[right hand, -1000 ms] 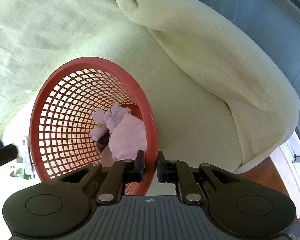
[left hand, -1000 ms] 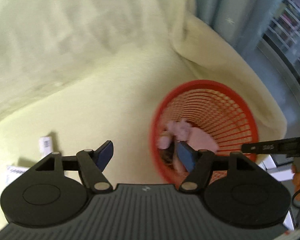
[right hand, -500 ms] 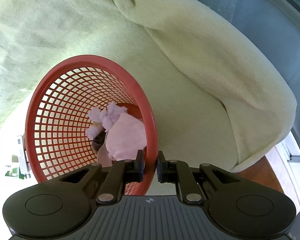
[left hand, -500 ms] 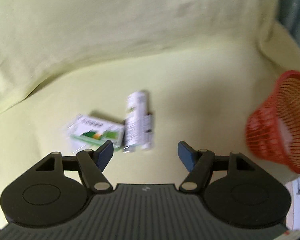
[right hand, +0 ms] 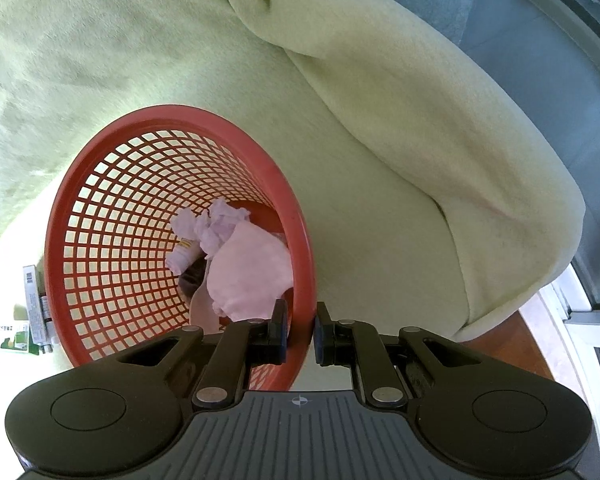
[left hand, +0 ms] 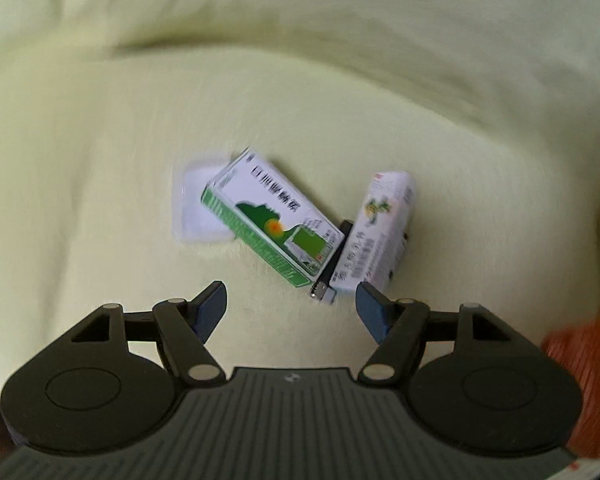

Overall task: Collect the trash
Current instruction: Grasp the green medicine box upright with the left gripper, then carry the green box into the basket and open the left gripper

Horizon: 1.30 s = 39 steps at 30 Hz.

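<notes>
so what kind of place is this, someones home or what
Probably a home living room: a sofa draped in a pale green blanket, a red mesh wastebasket standing on it, and small medicine-style boxes lying on the seat. A curtain and window edge show behind.

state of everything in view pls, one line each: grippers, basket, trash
left gripper: open, empty, over the boxes
right gripper: shut on the red basket rim
red basket: tilted, holds crumpled tissue and other trash
green box: lying flat on the yellow blanket, not collected
white box: lying beside it, not collected
dark stick: lying between the boxes
</notes>
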Each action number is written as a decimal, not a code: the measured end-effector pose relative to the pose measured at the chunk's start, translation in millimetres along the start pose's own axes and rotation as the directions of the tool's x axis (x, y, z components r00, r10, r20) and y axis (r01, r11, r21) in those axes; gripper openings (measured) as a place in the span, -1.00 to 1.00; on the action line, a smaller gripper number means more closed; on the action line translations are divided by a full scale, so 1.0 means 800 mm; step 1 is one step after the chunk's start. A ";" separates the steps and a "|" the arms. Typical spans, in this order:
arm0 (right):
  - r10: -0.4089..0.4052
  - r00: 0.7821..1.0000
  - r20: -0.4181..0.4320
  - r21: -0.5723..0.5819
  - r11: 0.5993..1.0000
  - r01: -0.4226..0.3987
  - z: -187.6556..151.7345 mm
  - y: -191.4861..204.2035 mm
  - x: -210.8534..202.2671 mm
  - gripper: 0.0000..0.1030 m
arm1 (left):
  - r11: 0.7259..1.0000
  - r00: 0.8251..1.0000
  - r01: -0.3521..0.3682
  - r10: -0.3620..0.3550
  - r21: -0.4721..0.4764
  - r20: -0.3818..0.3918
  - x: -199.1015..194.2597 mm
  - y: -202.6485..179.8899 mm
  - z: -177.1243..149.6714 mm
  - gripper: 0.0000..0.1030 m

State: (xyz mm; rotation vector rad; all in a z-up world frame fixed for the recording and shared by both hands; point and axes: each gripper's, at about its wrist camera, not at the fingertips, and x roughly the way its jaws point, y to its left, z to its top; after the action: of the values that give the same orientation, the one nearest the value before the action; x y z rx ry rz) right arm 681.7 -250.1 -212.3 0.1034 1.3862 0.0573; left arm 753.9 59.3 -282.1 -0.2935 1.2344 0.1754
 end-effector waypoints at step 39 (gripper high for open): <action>0.017 1.000 0.011 0.000 1.000 -0.017 -0.004 -0.005 -0.004 -0.83 | 0.948 0.975 -0.137 0.180 0.286 -0.128 0.083 -0.033 -0.002 -0.52</action>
State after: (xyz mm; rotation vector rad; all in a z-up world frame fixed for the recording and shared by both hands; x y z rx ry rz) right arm 678.3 -254.0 -210.4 0.1151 1.3744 0.0703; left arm 781.5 31.8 -341.9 0.0371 1.4177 0.1184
